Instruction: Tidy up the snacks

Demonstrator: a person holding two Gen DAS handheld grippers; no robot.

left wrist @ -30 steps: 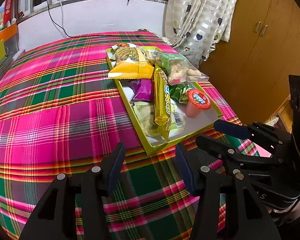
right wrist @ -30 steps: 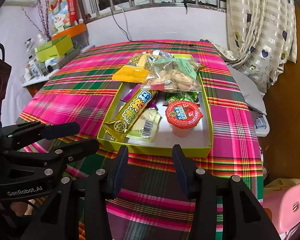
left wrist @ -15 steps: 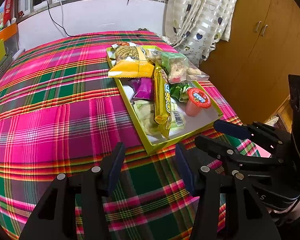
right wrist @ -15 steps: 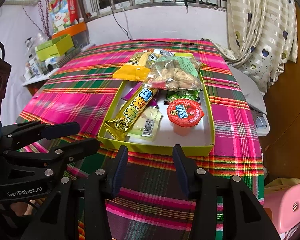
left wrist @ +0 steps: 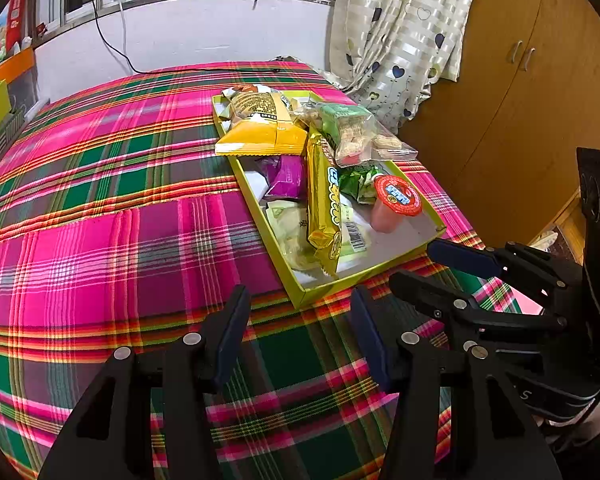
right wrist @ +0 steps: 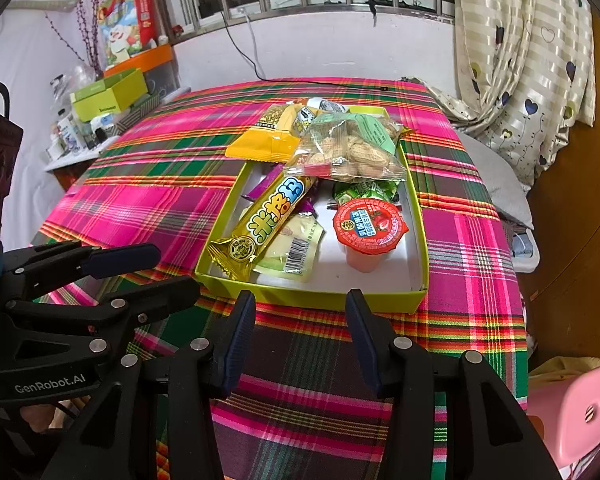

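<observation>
A shallow lime-green box (right wrist: pixel 312 300) (left wrist: pixel 320 286) sits on the plaid tablecloth and holds several snacks. Inside are a long gold bar (right wrist: pixel 268 220) (left wrist: pixel 324 204), a red-lidded jelly cup (right wrist: pixel 366 228) (left wrist: pixel 396 200), a clear peanut bag (right wrist: pixel 352 148) (left wrist: pixel 352 132), a yellow packet (right wrist: pixel 276 136) (left wrist: pixel 260 132), a purple packet (left wrist: pixel 288 178) and a pale green packet (right wrist: pixel 296 248). My left gripper (left wrist: pixel 298 320) and right gripper (right wrist: pixel 300 320) are both open and empty, hovering just short of the box's near edge. Each shows in the other's view, the right (left wrist: pixel 432 266) and the left (right wrist: pixel 148 270).
The plaid-covered table (left wrist: pixel 100 220) stretches left of the box. A window wall with a black cable (right wrist: pixel 240 52) is behind. Curtain (right wrist: pixel 520 60) and wooden wardrobe (left wrist: pixel 520 100) stand right. A cluttered side shelf with boxes (right wrist: pixel 108 92) is far left; a pink stool (right wrist: pixel 572 408) is lower right.
Both grippers have drawn back slightly from the box, which sits a little farther from the fingers. Jaws stay open; no snack has moved.
</observation>
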